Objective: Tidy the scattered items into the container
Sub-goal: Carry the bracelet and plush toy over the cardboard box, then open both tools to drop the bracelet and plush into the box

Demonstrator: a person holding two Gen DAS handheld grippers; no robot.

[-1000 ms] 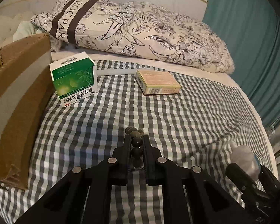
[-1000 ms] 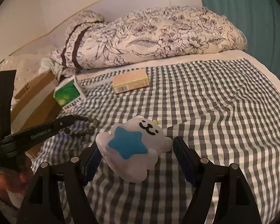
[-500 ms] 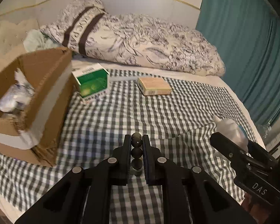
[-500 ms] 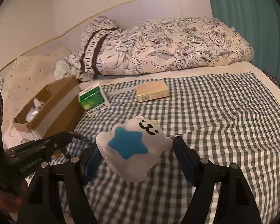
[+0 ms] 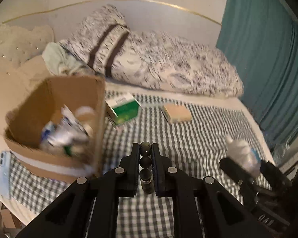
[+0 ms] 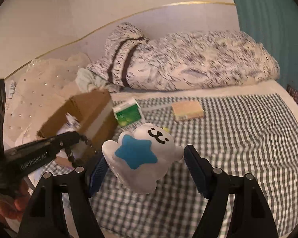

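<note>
My left gripper (image 5: 145,148) is shut on a string of dark beads (image 5: 145,161), raised above the checked sheet just right of the open cardboard box (image 5: 98,107). The right wrist view shows those beads (image 6: 83,140) dangling from it beside the box (image 6: 97,109). My right gripper (image 6: 146,155) is shut on a white plush toy (image 6: 159,138) with a blue star, held clear of the bed. On the sheet lie a green-and-white carton (image 5: 125,111) next to the box and a tan packet (image 5: 176,113) further right. Both views are motion-blurred.
Several packets lie inside the box. A floral pillow (image 5: 159,65) spans the head of the bed, with a teal curtain (image 5: 268,59) on the right. A light blue phone (image 5: 5,170) lies at the bed's left edge, in front of the box.
Both grippers have risen and drawn back with their loads held. The box's inside, hidden a second ago, now shows from above in the left wrist view.
</note>
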